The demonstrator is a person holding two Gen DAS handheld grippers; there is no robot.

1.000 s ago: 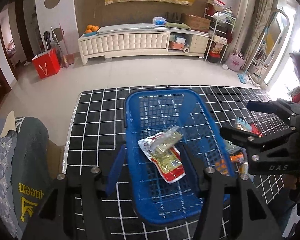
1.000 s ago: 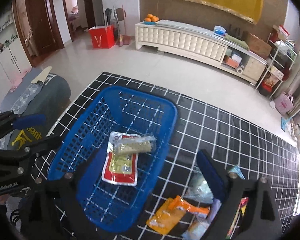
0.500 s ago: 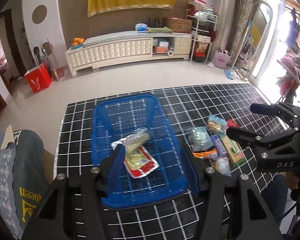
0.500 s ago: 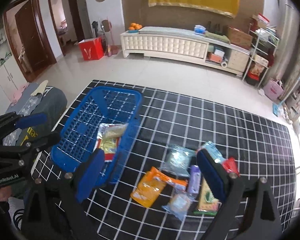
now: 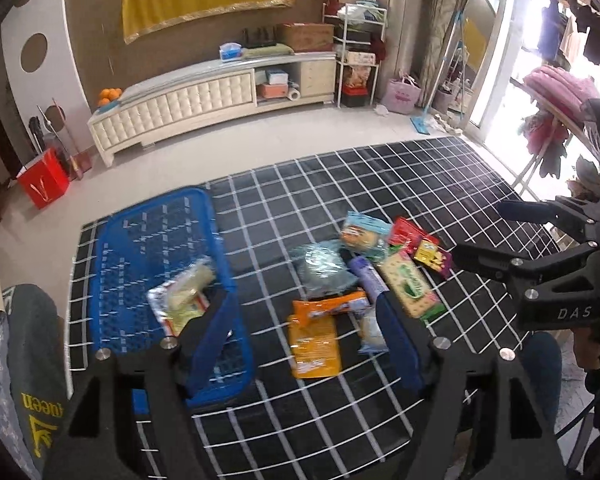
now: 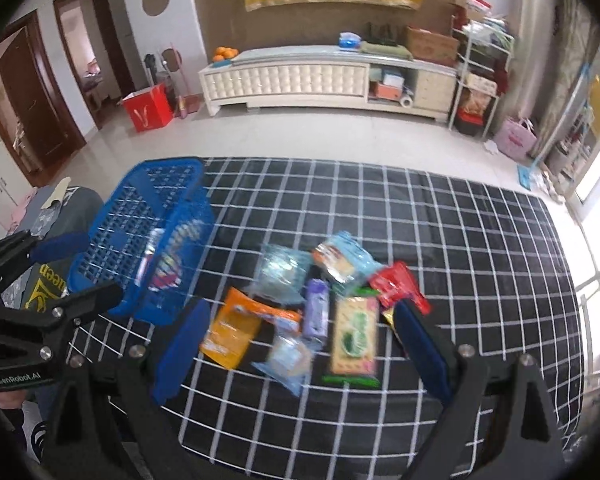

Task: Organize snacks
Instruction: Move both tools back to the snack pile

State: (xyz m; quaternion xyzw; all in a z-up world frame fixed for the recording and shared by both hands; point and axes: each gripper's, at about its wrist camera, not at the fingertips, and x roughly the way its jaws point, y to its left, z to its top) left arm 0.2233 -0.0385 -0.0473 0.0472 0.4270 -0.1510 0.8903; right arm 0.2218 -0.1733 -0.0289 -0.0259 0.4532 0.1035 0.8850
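A blue plastic basket [image 5: 156, 240] stands at the left of the black grid-patterned table [image 5: 340, 184], with two snack packs [image 5: 184, 300] lying in it. To its right, several loose snacks lie in a pile: an orange pack [image 5: 314, 340], a green cracker pack [image 5: 410, 290], a purple bar [image 5: 366, 280], a clear bluish bag [image 5: 324, 272] and a red pack [image 5: 406, 232]. My left gripper [image 5: 306, 332] hovers open above the orange pack, holding nothing. My right gripper [image 6: 300, 344] is open too, over the pile's near side, with the green cracker pack [image 6: 354, 336] and orange pack [image 6: 230, 332] between its fingers' lines. The basket [image 6: 140, 216] sits to its left.
A grey garment with yellow lettering [image 5: 28, 360] lies beside the table's left edge. A person's blue-trousered knee [image 5: 540, 360] is at the near right. Beyond the table's far edge is tiled floor, with a white cabinet [image 6: 300, 76] and a red bag [image 6: 148, 108].
Both views have swung right, from over the basket to over the loose snack pile. Both grippers stayed open and empty. The basket and its two packs have not moved.
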